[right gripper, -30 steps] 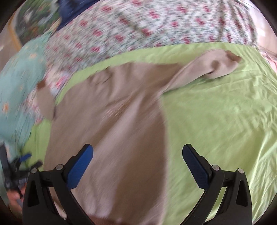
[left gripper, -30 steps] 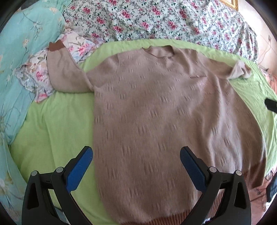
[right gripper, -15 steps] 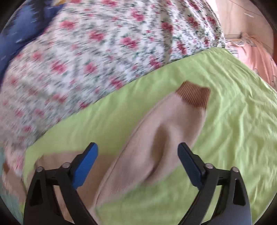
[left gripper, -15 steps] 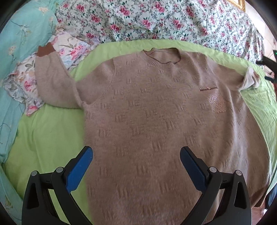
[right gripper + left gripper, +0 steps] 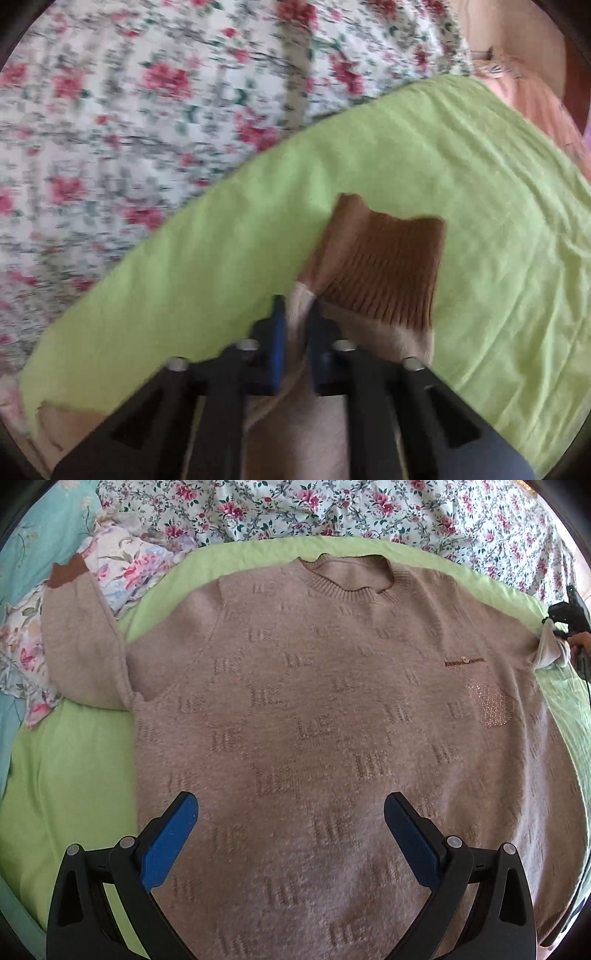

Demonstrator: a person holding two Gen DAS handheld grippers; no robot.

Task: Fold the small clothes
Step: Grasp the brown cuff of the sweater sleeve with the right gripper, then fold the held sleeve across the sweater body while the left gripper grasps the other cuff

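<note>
Right gripper jaws just clenched on sleeve near sheet's edge; left gripper jaws released

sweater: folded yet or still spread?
Spread flat. The sweater lies face up on the green sheet, both sleeves out; the right tongs have just closed on one sleeve.

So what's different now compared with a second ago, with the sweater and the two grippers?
The right gripper swung out to the tan knit sweater's sleeve, and its jaws have just closed on the fabric beside the brown ribbed cuff. The left gripper moved in over the sweater body, open and empty. The sweater lies flat on the green sheet.
</note>
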